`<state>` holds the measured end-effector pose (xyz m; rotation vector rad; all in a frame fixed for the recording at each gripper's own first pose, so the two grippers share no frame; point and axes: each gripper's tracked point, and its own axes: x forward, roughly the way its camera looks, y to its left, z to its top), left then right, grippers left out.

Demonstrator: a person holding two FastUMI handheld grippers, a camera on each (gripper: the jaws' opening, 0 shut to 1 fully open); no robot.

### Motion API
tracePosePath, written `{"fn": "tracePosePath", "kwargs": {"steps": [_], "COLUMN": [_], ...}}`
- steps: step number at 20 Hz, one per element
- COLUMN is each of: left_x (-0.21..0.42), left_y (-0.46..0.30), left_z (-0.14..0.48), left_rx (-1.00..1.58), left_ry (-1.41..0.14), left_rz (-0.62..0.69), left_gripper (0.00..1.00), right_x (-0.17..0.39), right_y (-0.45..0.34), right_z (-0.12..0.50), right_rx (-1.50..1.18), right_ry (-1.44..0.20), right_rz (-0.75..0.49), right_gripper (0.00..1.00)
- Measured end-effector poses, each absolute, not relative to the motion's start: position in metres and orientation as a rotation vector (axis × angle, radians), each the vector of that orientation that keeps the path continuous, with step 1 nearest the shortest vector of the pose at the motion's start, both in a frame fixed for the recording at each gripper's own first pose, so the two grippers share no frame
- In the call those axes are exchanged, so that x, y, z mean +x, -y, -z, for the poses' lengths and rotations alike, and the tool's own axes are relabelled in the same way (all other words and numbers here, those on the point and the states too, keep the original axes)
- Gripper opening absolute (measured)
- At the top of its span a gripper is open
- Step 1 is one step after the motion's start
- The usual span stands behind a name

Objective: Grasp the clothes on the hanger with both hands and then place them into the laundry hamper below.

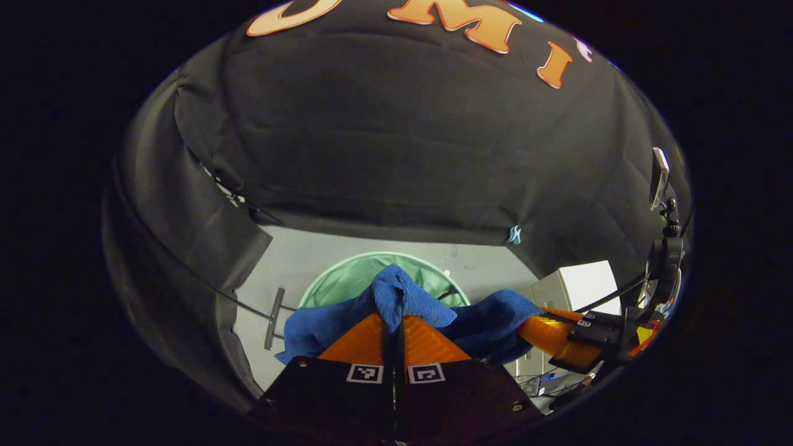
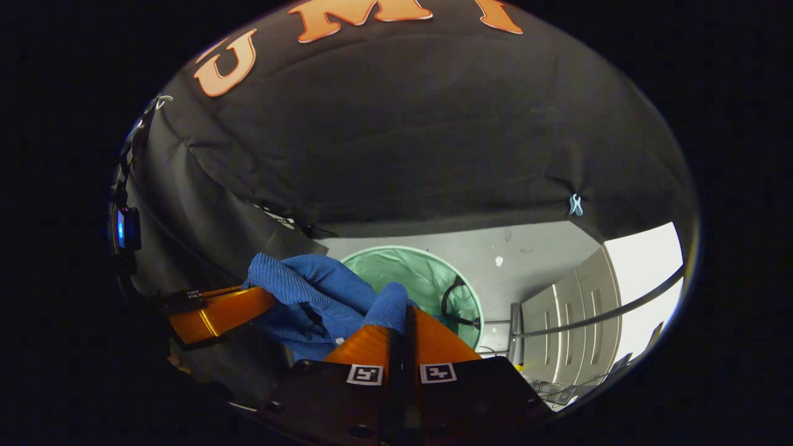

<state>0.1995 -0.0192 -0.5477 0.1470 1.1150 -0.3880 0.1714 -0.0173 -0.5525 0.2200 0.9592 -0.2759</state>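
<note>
A blue ribbed garment (image 1: 396, 297) hangs stretched between both grippers above a round green mesh hamper (image 1: 347, 275) standing on the pale floor. In the left gripper view my left gripper (image 1: 396, 322) is shut on a bunched fold of the cloth, and the right gripper (image 1: 545, 331) pinches the garment's other end at the right. In the right gripper view my right gripper (image 2: 403, 316) is shut on the blue garment (image 2: 310, 285), while the left gripper (image 2: 248, 303) grips it at the left. The hamper (image 2: 433, 279) lies just beyond the cloth, with a dark handle at its rim.
Black cloth walls enclose the booth on the back and sides. A thin rail (image 2: 595, 316) curves across in front of a white cabinet (image 2: 576, 322) on the right. A flat grey bar (image 1: 274, 316) lies on the floor left of the hamper.
</note>
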Motion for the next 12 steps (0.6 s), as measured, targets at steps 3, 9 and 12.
{"fn": "tracePosePath", "kwargs": {"steps": [3, 9, 12], "left_x": [0.195, 0.175, 0.167], "left_y": [0.013, -0.001, -0.011], "left_z": [0.582, 0.634, 0.636], "left_rx": [0.155, 0.218, 0.255], "left_ry": [-1.191, -1.331, -1.366], "left_rz": [0.358, 0.3, 0.275], "left_gripper": [0.02, 0.02, 0.04], "right_x": [0.165, 0.149, 0.133], "right_y": [0.021, 0.023, 0.028], "right_z": [0.591, 0.638, 0.648], "right_rx": [0.226, 0.244, 0.247], "right_ry": [-1.023, -1.141, -1.18], "right_rz": [0.299, 0.366, 0.399], "right_gripper": [0.08, 0.08, 0.09]}}
